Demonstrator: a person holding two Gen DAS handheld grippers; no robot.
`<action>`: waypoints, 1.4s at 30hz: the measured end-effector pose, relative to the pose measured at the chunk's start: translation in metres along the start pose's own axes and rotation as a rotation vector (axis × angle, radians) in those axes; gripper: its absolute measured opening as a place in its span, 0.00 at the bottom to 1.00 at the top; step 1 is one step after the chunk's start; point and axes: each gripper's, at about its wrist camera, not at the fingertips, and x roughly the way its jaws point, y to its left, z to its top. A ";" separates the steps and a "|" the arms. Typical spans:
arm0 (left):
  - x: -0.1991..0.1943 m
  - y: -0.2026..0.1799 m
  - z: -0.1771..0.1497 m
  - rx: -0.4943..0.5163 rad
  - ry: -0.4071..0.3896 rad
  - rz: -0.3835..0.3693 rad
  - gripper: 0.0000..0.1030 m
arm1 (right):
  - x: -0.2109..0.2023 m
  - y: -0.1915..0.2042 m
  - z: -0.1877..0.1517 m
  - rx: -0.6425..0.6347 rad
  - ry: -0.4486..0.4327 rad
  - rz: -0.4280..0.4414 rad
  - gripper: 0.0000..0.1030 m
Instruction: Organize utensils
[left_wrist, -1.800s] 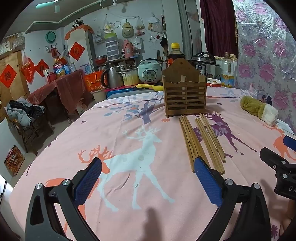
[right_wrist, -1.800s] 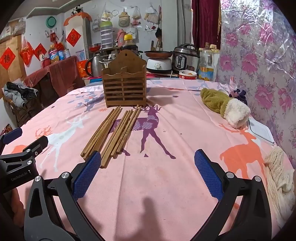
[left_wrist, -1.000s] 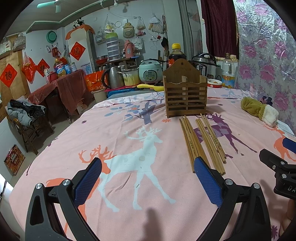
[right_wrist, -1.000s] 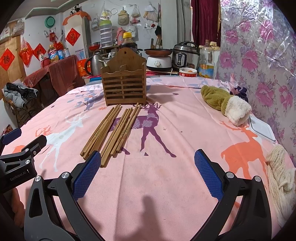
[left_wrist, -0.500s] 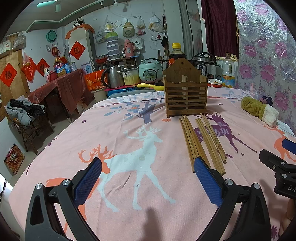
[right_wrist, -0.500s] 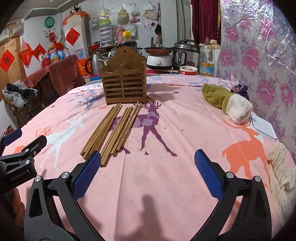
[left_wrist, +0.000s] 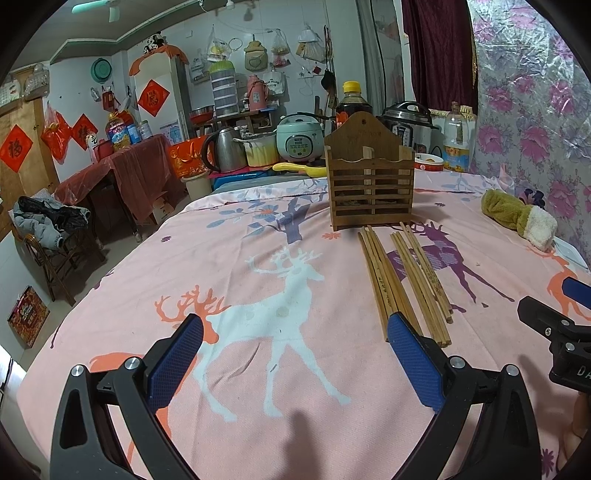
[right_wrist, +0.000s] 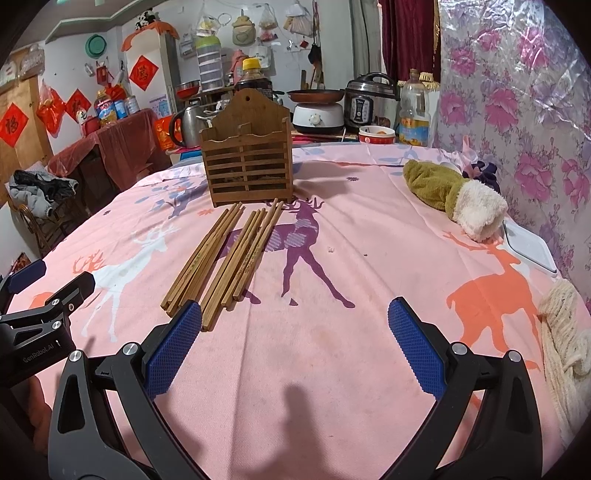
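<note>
Several wooden chopsticks (left_wrist: 402, 280) (right_wrist: 225, 254) lie in two loose bundles on the pink deer-print tablecloth (left_wrist: 258, 288). Just beyond their far ends stands a slatted wooden utensil holder (left_wrist: 370, 184) (right_wrist: 246, 162), upright, with two compartments. My left gripper (left_wrist: 295, 354) is open and empty near the table's front, the chopsticks' near ends beside its right finger. My right gripper (right_wrist: 295, 339) is open and empty too, with the chopsticks ahead of its left finger. Each gripper shows at the edge of the other's view.
A green and white plush item (right_wrist: 454, 192) lies at the right by the floral wall. A white tray (right_wrist: 528, 243) and a cream knitted cloth (right_wrist: 565, 332) sit near the right edge. Cookers, a kettle and bottles (left_wrist: 347, 103) crowd the counter behind the table.
The right gripper's view has drifted slightly, so the scene sits a little higher and further right. The chopsticks and holder have not moved. Both grippers stay open.
</note>
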 end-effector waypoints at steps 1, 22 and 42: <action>0.000 0.001 -0.001 -0.001 0.006 -0.004 0.95 | 0.000 0.000 0.000 0.001 0.025 0.001 0.94; 0.047 0.019 0.058 -0.014 0.221 -0.061 0.95 | 0.011 -0.018 0.059 0.060 0.079 0.194 0.94; 0.121 0.016 0.064 -0.117 0.389 -0.227 0.95 | 0.110 -0.006 0.067 -0.054 0.227 0.097 0.94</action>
